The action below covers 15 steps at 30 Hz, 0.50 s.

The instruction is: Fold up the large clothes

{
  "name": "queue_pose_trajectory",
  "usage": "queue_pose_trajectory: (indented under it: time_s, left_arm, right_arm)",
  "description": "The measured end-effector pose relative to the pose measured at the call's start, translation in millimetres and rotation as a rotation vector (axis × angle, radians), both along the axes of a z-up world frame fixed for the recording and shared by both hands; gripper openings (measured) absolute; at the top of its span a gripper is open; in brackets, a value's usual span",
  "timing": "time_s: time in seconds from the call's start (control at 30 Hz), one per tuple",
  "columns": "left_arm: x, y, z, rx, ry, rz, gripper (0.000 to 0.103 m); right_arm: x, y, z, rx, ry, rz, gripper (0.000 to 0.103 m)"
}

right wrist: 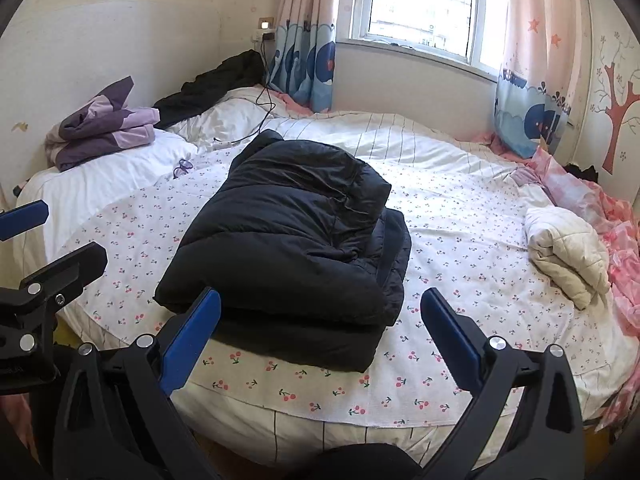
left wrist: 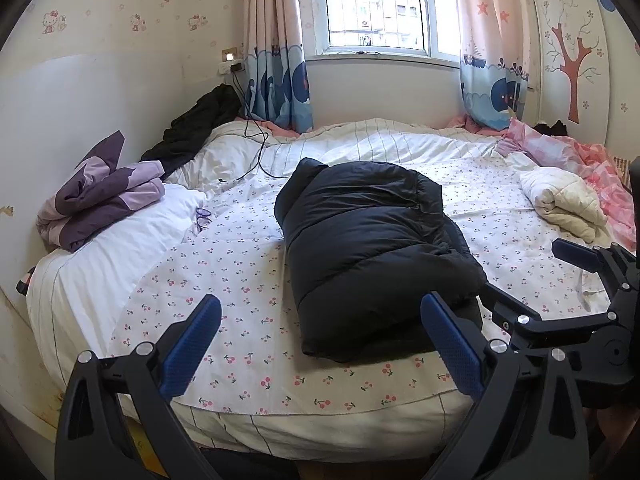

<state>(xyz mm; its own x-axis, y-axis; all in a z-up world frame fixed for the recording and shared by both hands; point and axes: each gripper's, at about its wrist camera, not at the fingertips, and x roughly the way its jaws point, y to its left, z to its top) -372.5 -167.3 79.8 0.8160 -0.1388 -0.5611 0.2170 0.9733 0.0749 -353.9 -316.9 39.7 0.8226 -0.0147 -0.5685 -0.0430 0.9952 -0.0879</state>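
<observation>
Both hand-held grippers, left (left wrist: pixel 320 336) and right (right wrist: pixel 320 328), gape empty.

Lit by daylight through the white-framed window (left wrist: pixel 376 4) at the far wall, blown out to near white in the right wrist view (right wrist: pixel 424 0). Bright and even over the cherry-print white bedsheet (left wrist: pixel 248 280), with only soft shadows. Little detail in the folded black puffer jacket (left wrist: pixel 360 248), dark against the sheet, faint sheen on its upper folds. Strong fisheye bending: bed edge curved, walls bowed, black vignette in the corners. Slightly soft toward the rims; blue-padded black fingers (right wrist: pixel 192 340) up close fairly sharp. Small lit wall switch (left wrist: pixel 229 56) glowing.
</observation>
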Motion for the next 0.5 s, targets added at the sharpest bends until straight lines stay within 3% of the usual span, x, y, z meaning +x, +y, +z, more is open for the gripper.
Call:
queue_pose_trajectory:
  time_s: [0.5]
  left_arm:
    - [-3.4, -6.7, -2.5, -0.016, 0.017, -0.011, 0.096]
  right_arm:
    - [-5.2, -2.5, 0.0, -0.011, -0.003, -0.01, 0.097]
